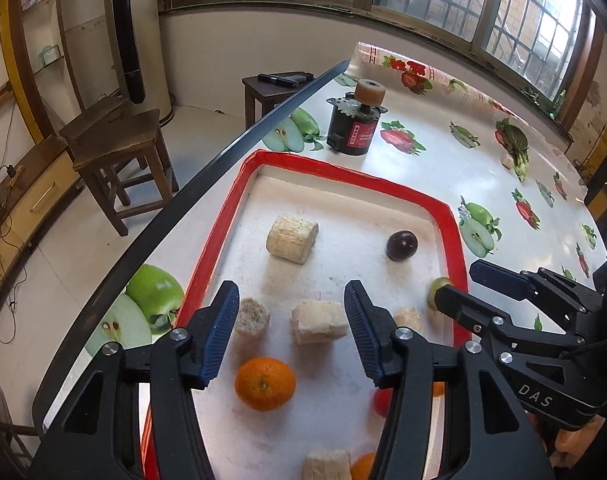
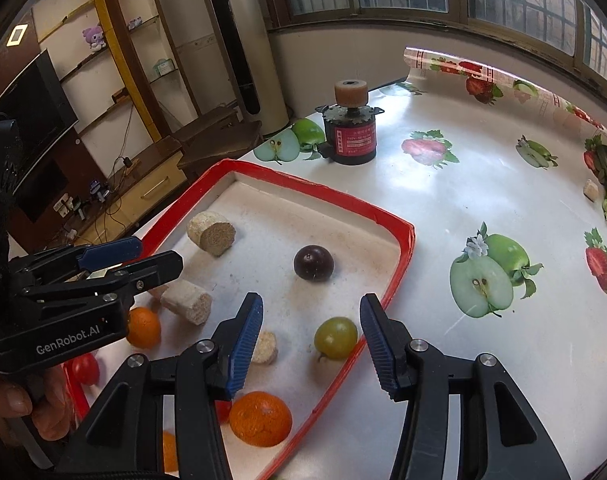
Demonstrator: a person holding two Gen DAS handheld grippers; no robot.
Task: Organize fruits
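White oilcloth printed with apples and strawberries covers the surface (image 2: 443, 208), which fills most of both views. On it, toward its left edge, lies a shallow white tray with a red rim (image 1: 449, 216), and all the fruit sits inside this tray.

Left hand-held gripper (image 1: 291, 312) hangs above the tray's near half with its blue-padded jaws apart and nothing clamped; a pale cut chunk (image 1: 317, 320) lies on the tray floor below the gap. Right hand-held gripper (image 2: 309, 320) hovers over the tray's right rim, jaws likewise apart and empty, with a green grape-like fruit (image 2: 336, 337) on the tray beneath the gap, close to the rim.

A black motor with a red label (image 2: 349, 142) stands on the surface beyond the tray's far edge.

An orange (image 1: 265, 383) rests near the tray's front, just beyond the left gripper's pads. A dark purple plum (image 2: 313, 263) lies alone toward the tray's far right. A small red fruit (image 2: 85, 368) shows at the tray's near left side.
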